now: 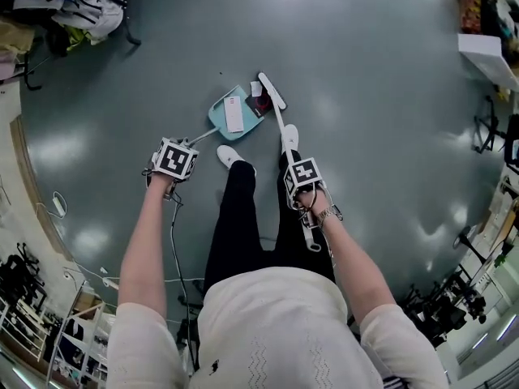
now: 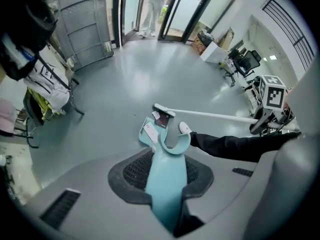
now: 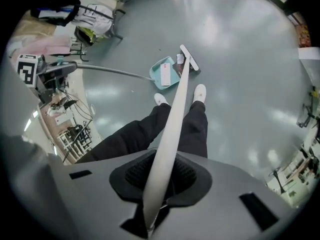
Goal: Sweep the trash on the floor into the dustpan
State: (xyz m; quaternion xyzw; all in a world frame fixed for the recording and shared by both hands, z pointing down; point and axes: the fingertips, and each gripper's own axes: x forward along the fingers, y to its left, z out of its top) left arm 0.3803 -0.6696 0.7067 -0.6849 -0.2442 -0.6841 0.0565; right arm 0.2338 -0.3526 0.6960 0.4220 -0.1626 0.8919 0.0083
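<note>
- Left gripper (image 1: 175,162): fingers clamped on the teal handle (image 2: 167,184) of the dustpan (image 1: 233,116); the handle runs straight out between them in the left gripper view.
- Right gripper (image 1: 302,178): fingers clamped on the white shaft of the broom (image 3: 170,129), which runs down to the floor (image 1: 365,96).
- Dustpan is down at the floor just ahead of the person's white shoes (image 1: 229,156), mouth facing the broom head (image 1: 272,91).
- Trash: a white card (image 1: 233,113) lies inside the dustpan; a dark red packet (image 1: 261,104) sits at the pan's mouth, between the pan and the broom head, touching the head.
- A small white scrap (image 1: 255,88) lies beside the packet; can't tell whether it is in the pan.
- A tiny speck (image 1: 219,74) is on the floor beyond the pan, apart from it.
</note>
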